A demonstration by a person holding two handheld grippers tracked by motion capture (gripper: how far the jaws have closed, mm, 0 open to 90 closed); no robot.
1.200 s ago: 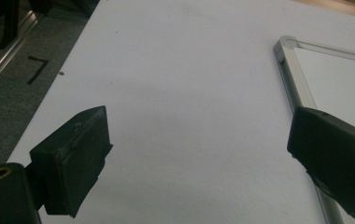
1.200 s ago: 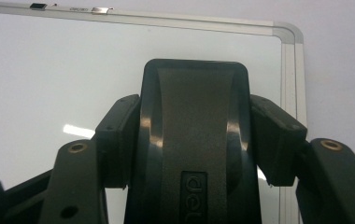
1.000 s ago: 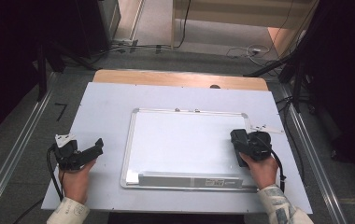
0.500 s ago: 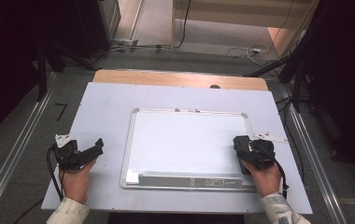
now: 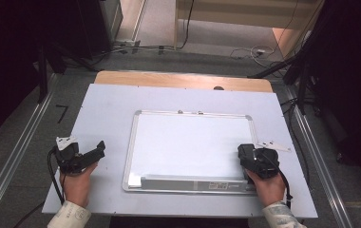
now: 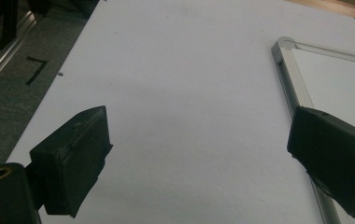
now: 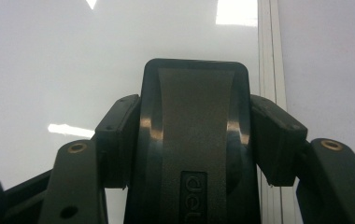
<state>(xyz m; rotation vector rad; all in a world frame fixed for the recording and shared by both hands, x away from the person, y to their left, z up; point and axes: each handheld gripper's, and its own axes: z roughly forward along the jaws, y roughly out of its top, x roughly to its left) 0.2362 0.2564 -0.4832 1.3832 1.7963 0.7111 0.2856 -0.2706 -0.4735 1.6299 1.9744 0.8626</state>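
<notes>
Wiping step: right gripper point(image 7: 194, 154), jaws clamped on the black eraser point(image 7: 195, 140), rests it on the whiteboard point(image 5: 193, 142); next, sweep leftward. Left gripper point(image 6: 199, 158) wide open, empty.

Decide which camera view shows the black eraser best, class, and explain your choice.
The right gripper view: the eraser sits close up, clamped between the right tool's jaws over the whiteboard. In the high view it is a small dark shape merging with the tool at the board's right edge.
</notes>
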